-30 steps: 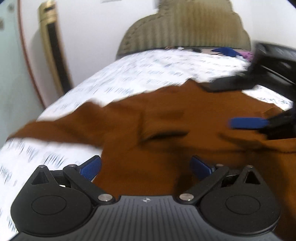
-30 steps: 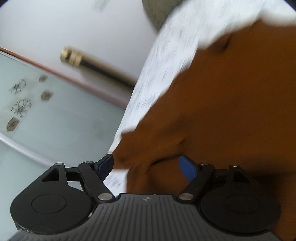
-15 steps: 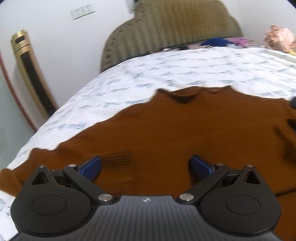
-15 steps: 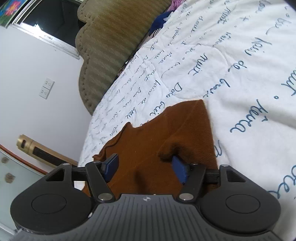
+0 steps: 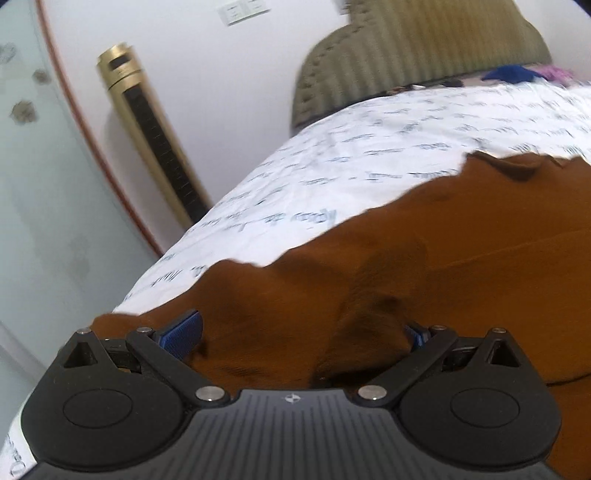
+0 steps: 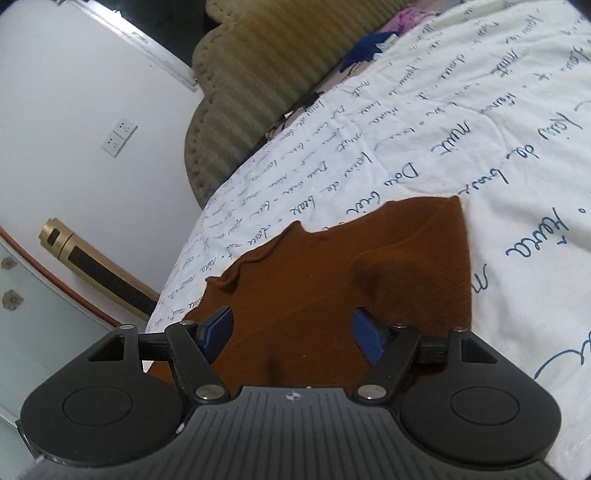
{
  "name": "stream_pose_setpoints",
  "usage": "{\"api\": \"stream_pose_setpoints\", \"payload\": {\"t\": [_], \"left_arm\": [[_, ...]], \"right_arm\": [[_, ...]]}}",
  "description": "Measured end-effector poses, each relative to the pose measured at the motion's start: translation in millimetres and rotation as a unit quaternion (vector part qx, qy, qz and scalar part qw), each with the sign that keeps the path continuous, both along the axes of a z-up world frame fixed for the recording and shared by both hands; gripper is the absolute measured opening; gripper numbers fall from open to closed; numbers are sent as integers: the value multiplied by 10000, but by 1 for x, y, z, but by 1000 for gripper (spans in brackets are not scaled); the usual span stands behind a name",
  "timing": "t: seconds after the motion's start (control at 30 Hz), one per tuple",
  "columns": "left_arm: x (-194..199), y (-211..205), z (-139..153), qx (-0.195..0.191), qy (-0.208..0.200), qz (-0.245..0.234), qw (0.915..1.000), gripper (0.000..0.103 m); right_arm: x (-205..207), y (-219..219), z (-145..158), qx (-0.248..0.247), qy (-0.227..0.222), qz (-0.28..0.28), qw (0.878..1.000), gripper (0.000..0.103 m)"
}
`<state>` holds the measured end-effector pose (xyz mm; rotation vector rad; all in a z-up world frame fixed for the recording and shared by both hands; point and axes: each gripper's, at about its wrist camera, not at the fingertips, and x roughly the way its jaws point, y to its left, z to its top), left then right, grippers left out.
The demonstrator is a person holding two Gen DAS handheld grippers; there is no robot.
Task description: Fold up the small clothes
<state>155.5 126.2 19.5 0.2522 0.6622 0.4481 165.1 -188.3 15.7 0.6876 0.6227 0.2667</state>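
Note:
A brown knit garment point(image 5: 461, 266) lies spread on the white bed sheet point(image 5: 369, 162) printed with blue script. My left gripper point(image 5: 297, 332) hovers low over its left part with jaws wide apart. A raised fold of the cloth bulges up by the right pad point(image 5: 413, 332), and neither pad presses on it. In the right wrist view the garment point(image 6: 332, 266) ends in a straight edge on the right. My right gripper point(image 6: 291, 332) sits just above it, jaws opening. Cloth lies between and below the pads point(image 6: 365, 336), and nothing is pinched.
An olive ribbed headboard point(image 5: 424, 55) stands at the far end of the bed, with blue clothes point(image 6: 365, 48) and pink clothes point(image 6: 410, 16) near it. A gold tower appliance point(image 5: 155, 147) and a frosted glass panel point(image 5: 44, 221) stand left of the bed. The sheet point(image 6: 517, 166) stretches wide to the right.
The left view has swung left and dropped closer to the garment's left edge, and the right gripper has left that view. The right gripper's jaws stand a little wider than half a second ago.

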Motion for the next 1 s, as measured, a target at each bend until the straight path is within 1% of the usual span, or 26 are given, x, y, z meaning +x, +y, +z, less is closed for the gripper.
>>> {"api": "stream_pose_setpoints", "payload": {"t": [0.07, 0.13, 0.17, 0.2, 0.27, 0.3, 0.33, 0.4, 0.47, 0.57, 0.63, 0.7, 0.8, 0.83, 0.9, 0.97, 1.0], "left_arm": [[-1, 7, -1, -135, -4, 24, 9999, 103], [-3, 8, -4, -159, -31, 8, 9999, 103], [-1, 7, -6, -202, -10, 13, 9998, 103], [-1, 10, -6, -318, -30, 32, 9995, 103], [-5, 18, 0, -667, -24, 10, 9978, 103], [-12, 24, 6, -857, -102, -20, 9963, 103], [-21, 29, 12, -942, -217, -14, 9953, 103], [-45, 38, 25, -898, -442, 0, 9950, 103], [-71, 49, 34, -857, -563, -19, 9947, 103], [-106, 79, 39, -1059, -601, 211, 9923, 103], [-123, 103, 41, -1186, -595, 508, 9898, 103], [-138, 126, 43, -1345, -640, 771, 9858, 103], [-152, 160, 44, -1300, -743, 1254, 9808, 103], [-154, 173, 45, -1319, -741, 1442, 9779, 103], [-160, 201, 46, -1420, -786, 1924, 9678, 103], [-166, 227, 46, -1535, -790, 2301, 9577, 103], [-170, 237, 45, -1598, -810, 2437, 9532, 103]], "right_arm": [[2, -5, -7, -244, 120, -254, 9993, 71], [3, -15, -17, 1, 151, -235, 9996, 69], [3, -16, -15, 3, 168, -215, 9996, 69], [2, -13, -12, -96, 190, -185, 9996, 69], [0, -8, -6, -242, 197, -145, 9994, 71], [-3, -5, -2, -247, 178, -160, 9994, 72], [-6, -2, 3, -215, 123, -146, 9996, 73], [-12, 8, 14, -210, -23, -9, 9998, 73], [-13, 27, 27, -302, -139, 300, 9990, 73], [-11, 73, 47, -361, -269, 1014, 9938, 73], [-8, 113, 58, -357, -309, 1536, 9870, 73], [-8, 160, 66, -341, -345, 2095, 9766, 73], [-12, 225, 73, -265, -293, 2818, 9587, 73], [-14, 245, 72, -168, -212, 2989, 9539, 73], [-18, 283, 67, -92, -91, 3240, 9460, 73], [-25, 321, 64, -380, -140, 3378, 9404, 73], [-24, 336, 62, -444, -112, 3432, 9382, 73]]}}
